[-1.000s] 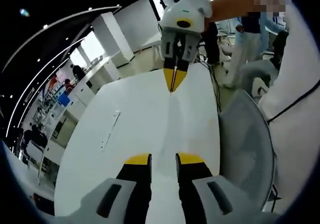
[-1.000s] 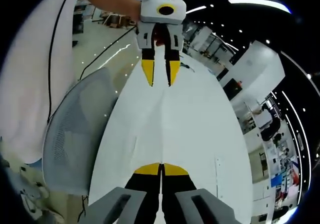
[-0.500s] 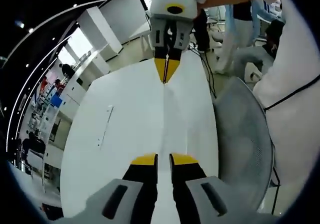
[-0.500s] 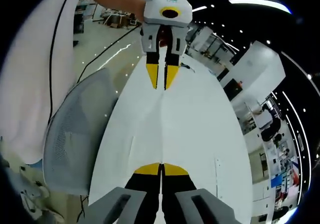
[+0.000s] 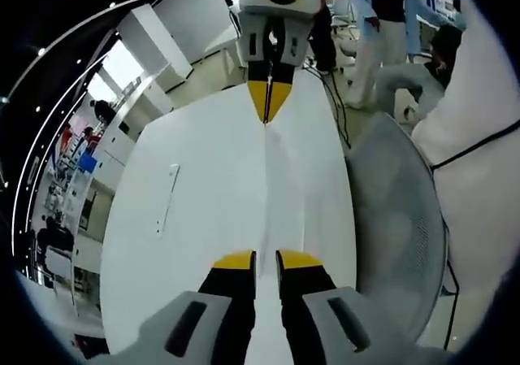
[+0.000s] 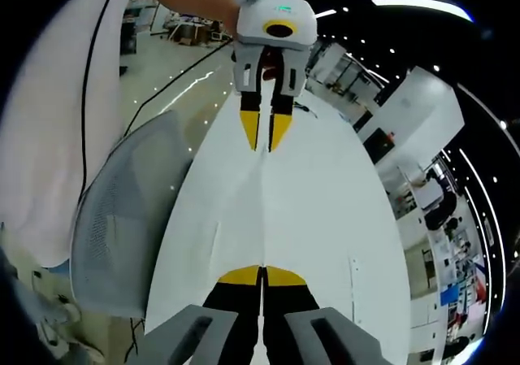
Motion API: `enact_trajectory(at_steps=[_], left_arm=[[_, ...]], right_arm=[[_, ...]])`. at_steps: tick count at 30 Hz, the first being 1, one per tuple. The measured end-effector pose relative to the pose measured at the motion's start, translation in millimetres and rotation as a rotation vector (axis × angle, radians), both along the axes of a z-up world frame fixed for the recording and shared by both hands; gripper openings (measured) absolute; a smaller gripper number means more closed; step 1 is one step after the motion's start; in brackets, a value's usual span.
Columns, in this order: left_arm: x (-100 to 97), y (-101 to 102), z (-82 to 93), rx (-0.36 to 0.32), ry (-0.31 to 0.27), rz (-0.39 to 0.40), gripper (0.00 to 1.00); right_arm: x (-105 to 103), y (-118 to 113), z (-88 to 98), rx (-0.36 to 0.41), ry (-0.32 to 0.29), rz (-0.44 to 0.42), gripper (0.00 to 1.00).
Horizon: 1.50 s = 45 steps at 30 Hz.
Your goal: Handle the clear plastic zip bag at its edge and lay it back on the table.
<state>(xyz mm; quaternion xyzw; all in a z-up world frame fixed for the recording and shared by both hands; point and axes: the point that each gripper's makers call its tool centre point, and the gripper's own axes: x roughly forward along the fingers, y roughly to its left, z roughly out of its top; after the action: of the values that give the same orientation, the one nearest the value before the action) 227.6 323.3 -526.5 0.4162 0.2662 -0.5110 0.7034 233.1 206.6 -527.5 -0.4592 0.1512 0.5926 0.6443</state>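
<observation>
The clear plastic zip bag is almost invisible. It reads as a thin taut crease running between the two grippers above the white table. At the bottom of the left gripper view, my left gripper has its yellow-tipped jaws drawn close on the near bag edge. My right gripper comes in from the top, tips pinched together on the far edge. In the right gripper view the bag stretches from my right gripper, jaws pressed together, up to my left gripper.
A grey mesh chair stands against the table's side, with a person in a white shirt beside it. A thin pale strip lies on the table. Cables trail on the floor beyond.
My left gripper's jaws have narrowed from a wider gap a second ago. The right gripper has stayed shut. Both views have shifted slightly, and each gripper looms larger in the other's view.
</observation>
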Motion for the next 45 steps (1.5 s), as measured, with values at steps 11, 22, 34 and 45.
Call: enact_trajectory(at_steps=[11, 22, 34, 45], left_arm=[[0.2, -0.9, -7.8, 0.038, 0.026, -0.015, 0.03], [-1.9, -0.3, -12.2, 0.060, 0.037, -0.022, 0.00], [-1.9, 0.8, -12.3, 0.067, 0.037, -0.014, 0.00], [2.0, -0.1, -8.9, 0.057, 0.019, -0.015, 0.00]], right_arm=[[-1.8, 1.6, -0.7, 0.001, 0.007, 0.001, 0.00], [-2.9, 3.1, -0.5, -0.001, 0.009, 0.005, 0.00], [-2.2, 4.4, -0.3, -0.008, 0.018, -0.004, 0.00], [1.3, 6.4, 4.8, 0.011, 0.017, -0.028, 0.01]])
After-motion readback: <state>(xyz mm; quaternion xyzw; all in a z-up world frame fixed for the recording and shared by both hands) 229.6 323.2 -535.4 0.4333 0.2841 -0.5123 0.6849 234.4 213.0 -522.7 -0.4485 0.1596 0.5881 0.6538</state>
